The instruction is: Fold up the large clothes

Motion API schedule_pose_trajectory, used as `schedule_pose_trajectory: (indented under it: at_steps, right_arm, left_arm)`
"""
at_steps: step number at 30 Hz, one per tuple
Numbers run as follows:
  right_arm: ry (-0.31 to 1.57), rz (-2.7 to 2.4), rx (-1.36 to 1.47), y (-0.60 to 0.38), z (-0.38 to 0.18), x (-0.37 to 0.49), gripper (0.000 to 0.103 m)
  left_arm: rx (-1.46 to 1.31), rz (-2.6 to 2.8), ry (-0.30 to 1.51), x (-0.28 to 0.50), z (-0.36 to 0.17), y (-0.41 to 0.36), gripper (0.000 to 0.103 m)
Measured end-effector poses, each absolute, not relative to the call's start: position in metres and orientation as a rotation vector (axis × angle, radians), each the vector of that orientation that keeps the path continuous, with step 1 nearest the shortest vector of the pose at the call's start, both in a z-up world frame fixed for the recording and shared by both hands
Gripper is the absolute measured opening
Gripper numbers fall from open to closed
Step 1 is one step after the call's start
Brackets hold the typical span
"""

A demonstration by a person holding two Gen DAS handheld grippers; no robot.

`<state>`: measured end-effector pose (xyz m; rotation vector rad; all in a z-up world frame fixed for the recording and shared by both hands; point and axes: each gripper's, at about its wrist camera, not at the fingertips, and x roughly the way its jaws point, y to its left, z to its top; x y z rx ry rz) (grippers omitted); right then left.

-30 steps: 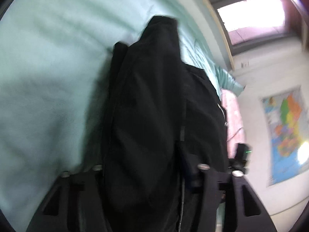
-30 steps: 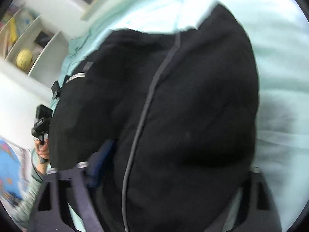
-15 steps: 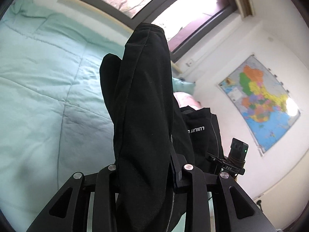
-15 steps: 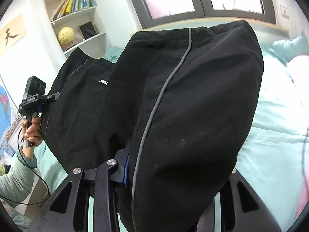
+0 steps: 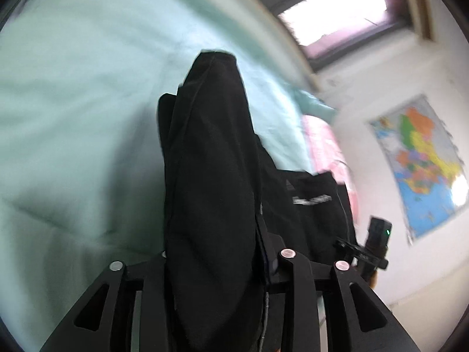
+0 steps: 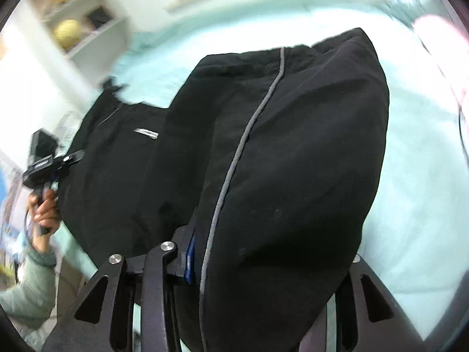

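Observation:
A large black garment with grey piping and a white logo label hangs between my two grippers above a mint-green bed. In the left wrist view the black garment (image 5: 211, 193) drapes over my left gripper (image 5: 222, 264), whose jaws are shut on it. In the right wrist view the garment (image 6: 293, 152) covers my right gripper (image 6: 263, 264), also shut on the fabric. The right gripper's body shows in the left wrist view (image 5: 375, 243); the left gripper's body shows in the right wrist view (image 6: 44, 161), held by a hand. The fingertips are hidden by cloth.
The mint-green quilt (image 5: 73, 102) spreads under the garment. A pink pillow (image 5: 325, 146) lies at the bed's head. A window (image 5: 337, 8) and a wall map (image 5: 425, 161) are to the right. A white shelf with a yellow globe (image 6: 66, 32) stands at the left.
Both grippers have tilted back down toward the bed after having been raised. The garment stays gripped in both and hangs over the quilt.

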<state>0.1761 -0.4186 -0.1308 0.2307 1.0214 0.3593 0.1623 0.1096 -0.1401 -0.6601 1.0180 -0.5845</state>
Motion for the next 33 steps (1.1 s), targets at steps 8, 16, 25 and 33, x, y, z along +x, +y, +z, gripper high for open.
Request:
schedule_pose_trajectory:
  at_steps: [8,16,25,33]
  right_arm:
    - [1.057,0.364,0.695,-0.520,-0.194,0.163,0.070]
    - [0.904,0.170,0.256,-0.468,-0.095,0.137,0.074]
    - [0.991,0.205,0.019,-0.294,-0.130,0.176,0.085]
    - [1.003,0.157,0.094,-0.283,-0.172,0.200,0.101]
  left_arm:
    - [-0.849,-0.607,1.043,0.164,-0.189,0.184,0.055]
    - [-0.385,-0.489,0.830,0.128,-0.054,0.139,0.053]
    - [-0.174,-0.375,1.026,0.169,-0.110,0.025,0.055]
    - [-0.357,-0.391,1.046,0.192,-0.141,0.049,0.057]
